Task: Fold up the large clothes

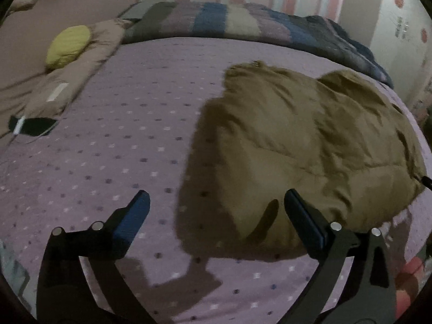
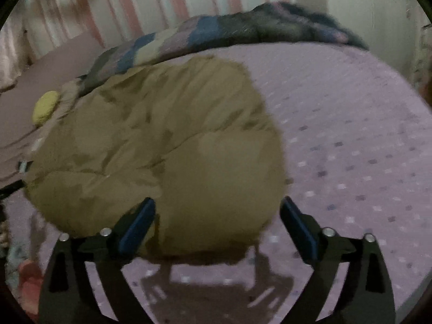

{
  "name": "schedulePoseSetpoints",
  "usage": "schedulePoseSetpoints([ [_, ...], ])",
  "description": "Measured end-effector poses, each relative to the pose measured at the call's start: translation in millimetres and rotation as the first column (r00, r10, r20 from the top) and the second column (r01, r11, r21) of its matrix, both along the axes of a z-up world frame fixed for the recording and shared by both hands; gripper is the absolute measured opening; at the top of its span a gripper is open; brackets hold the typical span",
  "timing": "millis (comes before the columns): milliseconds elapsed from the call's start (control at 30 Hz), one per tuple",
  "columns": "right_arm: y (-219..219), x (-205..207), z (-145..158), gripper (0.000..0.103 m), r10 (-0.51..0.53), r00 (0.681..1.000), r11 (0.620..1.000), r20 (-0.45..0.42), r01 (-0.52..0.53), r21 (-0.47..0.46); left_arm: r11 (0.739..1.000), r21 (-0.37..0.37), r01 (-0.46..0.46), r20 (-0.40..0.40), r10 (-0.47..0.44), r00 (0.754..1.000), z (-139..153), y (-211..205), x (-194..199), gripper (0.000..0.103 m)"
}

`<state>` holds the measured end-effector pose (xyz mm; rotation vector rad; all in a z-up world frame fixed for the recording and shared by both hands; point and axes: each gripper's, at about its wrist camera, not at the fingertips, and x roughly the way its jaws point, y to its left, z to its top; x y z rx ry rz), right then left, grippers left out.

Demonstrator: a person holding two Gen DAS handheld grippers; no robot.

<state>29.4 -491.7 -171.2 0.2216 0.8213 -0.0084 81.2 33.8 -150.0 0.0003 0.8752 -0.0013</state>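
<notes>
While both jaws gape, tan jacket [image 2: 151, 148] bundled, lilac bedsheet [image 1: 121, 135]

Dim, warm indoor light, low contrast, some grain in both views. Source looks to be behind the cameras: hard gripper shadows fall on the bedsheet [image 1: 108, 140] just ahead of and below the fingers [image 1: 135, 216], and the brown jacket [image 1: 310, 145] throws a dark shadow on its side nearer the left gripper [image 1: 216, 205]. No glare. Left wrist view fairly sharp. Right wrist view smeared, probably motion blur: sheet dots streak beyond the right gripper [image 2: 217, 210] fingertips. Heavy fisheye bend and black vignette at all corners; striped wall [image 2: 162, 0] soft.
</notes>
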Motion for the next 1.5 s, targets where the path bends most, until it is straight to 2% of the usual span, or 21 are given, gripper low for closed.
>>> schedulePoseSetpoints([
  [67, -0.1, -10.4, 11.3, 0.097, -0.051, 0.998, 0.997, 0.027, 0.053, -0.064, 0.999, 0.036, -0.039, 0.014, 0.038, 0.999, 8.8, 6.0, -7.0, 0.099],
  [167, 8.0, -21.9, 29.4, 0.101, -0.078, 0.993, 0.991, 0.089, 0.086, -0.098, 0.996, 0.067, -0.055, 0.038, 0.052, 0.998, 23.8, 2.5, -17.0, 0.1],
  [233, 24.1, -32.1, 45.0, 0.101, -0.071, 0.986, 0.99, 0.153, 0.089, -0.113, 0.995, 0.083, -0.047, 0.062, 0.042, 0.997, 32.2, -12.7, -24.2, 0.1],
  [367, 54.6, -45.1, 62.8, 0.101, -0.063, 0.977, 0.991, 0.202, 0.086, -0.107, 0.994, 0.107, -0.016, 0.088, 0.006, 0.996, 49.6, -50.4, -43.0, 0.1],
  [533, 93.3, -53.8, 77.9, 0.101, -0.051, 0.978, 0.991, 0.203, 0.074, -0.107, 0.996, 0.09, -0.008, 0.114, -0.003, 0.993, 67.8, -80.8, -61.9, 0.1],
  [700, 114.6, -59.0, 86.6, 0.101, -0.046, 0.988, 0.997, 0.147, 0.054, -0.051, 0.999, 0.039, 0.01, 0.145, -0.016, 0.989, 87.9, -102.2, -79.6, 0.1],
  [833, 129.7, -64.4, 102.2, 0.101, -0.046, 0.993, 0.997, 0.112, 0.053, -0.054, 1.0, -0.005, 0.026, 0.143, -0.025, 0.989, 102.7, -111.6, -87.3, 0.1],
  [967, 136.1, -69.8, 124.3, 0.101, -0.045, 0.993, 0.998, 0.108, 0.049, -0.034, 0.999, 0.018, 0.03, 0.149, -0.032, 0.988, 115.9, -122.2, -94.8, 0.1],
  [1100, 145.1, -72.9, 147.4, 0.101, -0.033, 0.993, 0.997, 0.111, 0.041, -0.07, 0.997, 0.028, 0.068, 0.145, -0.071, 0.987, 128.9, -131.8, -103.9, 0.1],
  [1200, 150.3, -74.2, 161.8, 0.101, -0.029, 0.992, 0.996, 0.122, 0.04, -0.084, 0.997, 0.05, 0.067, 0.174, -0.074, 0.982, 143.3, -135.4, -112.1, 0.1],
  [1367, 158.7, -72.0, 178.1, 0.101, -0.015, 0.989, 0.996, 0.145, 0.027, -0.085, 0.997, 0.018, 0.078, 0.224, -0.08, 0.971, 164.7, -134.0, -115.7, 0.1],
  [1500, 163.2, -66.8, 184.4, 0.101, -0.01, 0.99, 0.996, 0.142, 0.023, -0.09, 0.997, 0.049, 0.054, 0.261, -0.065, 0.963, 171.6, -137.4, -112.7, 0.1],
])
